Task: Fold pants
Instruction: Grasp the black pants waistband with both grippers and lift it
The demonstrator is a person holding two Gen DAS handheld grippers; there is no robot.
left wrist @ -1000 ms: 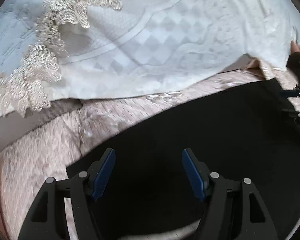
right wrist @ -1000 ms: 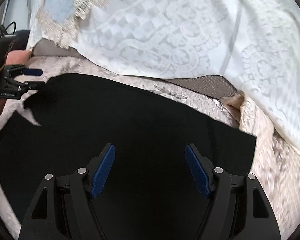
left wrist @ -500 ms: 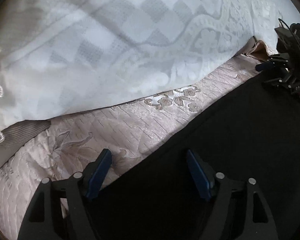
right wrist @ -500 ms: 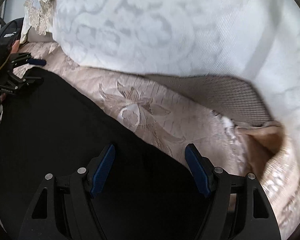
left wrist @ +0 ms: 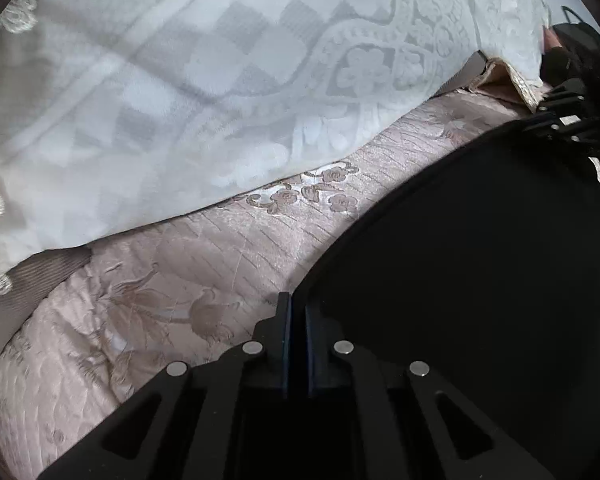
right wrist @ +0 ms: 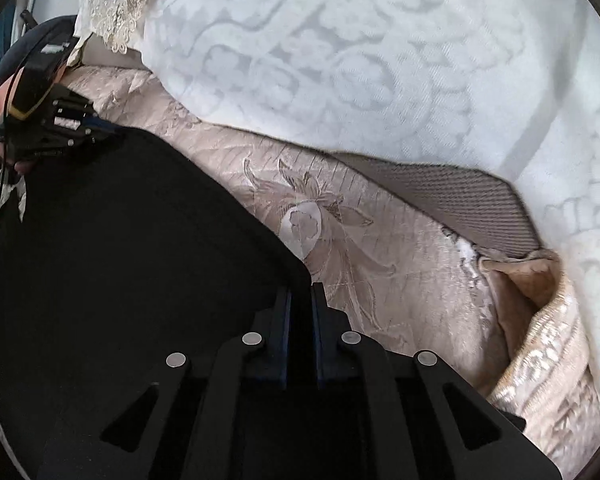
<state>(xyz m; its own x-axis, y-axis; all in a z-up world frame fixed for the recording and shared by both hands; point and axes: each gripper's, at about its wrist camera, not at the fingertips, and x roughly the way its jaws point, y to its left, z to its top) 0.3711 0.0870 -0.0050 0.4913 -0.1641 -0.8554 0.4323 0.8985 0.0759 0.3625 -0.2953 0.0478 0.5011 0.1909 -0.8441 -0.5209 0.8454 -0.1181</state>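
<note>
Black pants [left wrist: 480, 280] lie flat, plain and dark, on a pale pink embroidered quilt [left wrist: 228, 256], their far edge running left to right between the grippers. The left gripper [left wrist: 297, 308] and right gripper [right wrist: 301, 292] have each just clamped a far corner. Beyond, a white lace cover [right wrist: 360, 60] drapes.

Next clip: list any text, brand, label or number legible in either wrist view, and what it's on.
No text can be read.
Left hand-held gripper, seen from the right wrist view: small white label on its body, too blurred to read.
Black pants, pink quilted bedspread, white lace cover: no writing.
</note>
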